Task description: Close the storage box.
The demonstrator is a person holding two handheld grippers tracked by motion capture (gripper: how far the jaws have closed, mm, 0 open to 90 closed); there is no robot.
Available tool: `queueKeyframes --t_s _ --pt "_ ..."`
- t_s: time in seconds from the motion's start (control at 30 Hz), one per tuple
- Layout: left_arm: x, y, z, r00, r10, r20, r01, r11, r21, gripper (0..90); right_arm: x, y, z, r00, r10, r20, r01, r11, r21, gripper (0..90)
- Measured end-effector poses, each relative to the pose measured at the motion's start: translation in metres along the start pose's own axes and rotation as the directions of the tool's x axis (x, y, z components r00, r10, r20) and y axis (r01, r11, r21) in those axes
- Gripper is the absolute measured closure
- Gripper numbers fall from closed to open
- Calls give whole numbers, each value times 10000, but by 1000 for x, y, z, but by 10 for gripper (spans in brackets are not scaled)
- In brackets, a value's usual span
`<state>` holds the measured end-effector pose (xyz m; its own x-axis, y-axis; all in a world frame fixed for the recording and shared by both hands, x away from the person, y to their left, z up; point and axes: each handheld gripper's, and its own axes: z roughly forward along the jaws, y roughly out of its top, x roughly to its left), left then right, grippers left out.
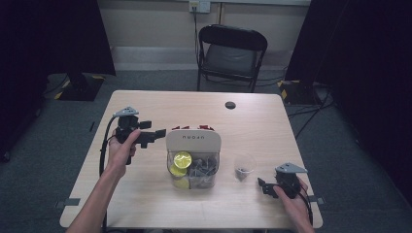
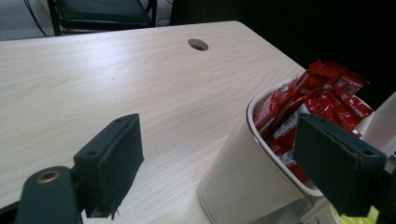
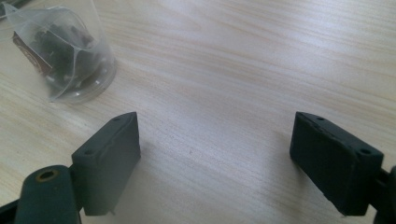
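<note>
A white-and-clear organiser (image 1: 193, 143) stands mid-table. Its back bin holds red sachets (image 1: 193, 127), and its clear front sections hold yellow round pods (image 1: 182, 158) and dark grey pieces (image 1: 204, 167). My left gripper (image 1: 154, 129) is open, held just left of the organiser and pointing at it. In the left gripper view the white bin (image 2: 243, 163) with the red sachets (image 2: 317, 100) sits between and beyond the open left gripper (image 2: 222, 154). My right gripper (image 1: 263, 186) is open near the front right, empty. A clear cup (image 1: 244, 165) holding a bag of dark bits stands ahead of the right gripper (image 3: 215, 149).
A cable hole (image 1: 230, 105) is at the table's far side. Behind the table stands a black folding chair (image 1: 231, 53). Bare wood lies left of the organiser and along the far half. The clear cup (image 3: 70, 56) is upper left in the right gripper view.
</note>
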<state>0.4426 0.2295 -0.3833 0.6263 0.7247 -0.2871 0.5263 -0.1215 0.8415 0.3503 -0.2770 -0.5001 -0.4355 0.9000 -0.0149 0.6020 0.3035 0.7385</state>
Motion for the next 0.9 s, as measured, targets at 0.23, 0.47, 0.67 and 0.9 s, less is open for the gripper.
queueKeyframes --t_s 0.23,0.47,0.67,0.9 --pt "-9 0 3 9990 292 331 -293 9996 11 163 0 0 0 10000 4 13 -4 10000 5 157" --pt "-14 3 -1 9992 251 308 -245 9995 -189 183 0 0 0 10000 3 16 -3 10000 4 157" --pt "-19 5 1 9978 418 524 -411 9990 -149 184 0 0 0 10000 20 0 -20 10000 1 157" --pt "-24 4 2 9966 513 644 -512 9987 -44 184 0 0 0 10000 6 13 -6 10000 2 157"
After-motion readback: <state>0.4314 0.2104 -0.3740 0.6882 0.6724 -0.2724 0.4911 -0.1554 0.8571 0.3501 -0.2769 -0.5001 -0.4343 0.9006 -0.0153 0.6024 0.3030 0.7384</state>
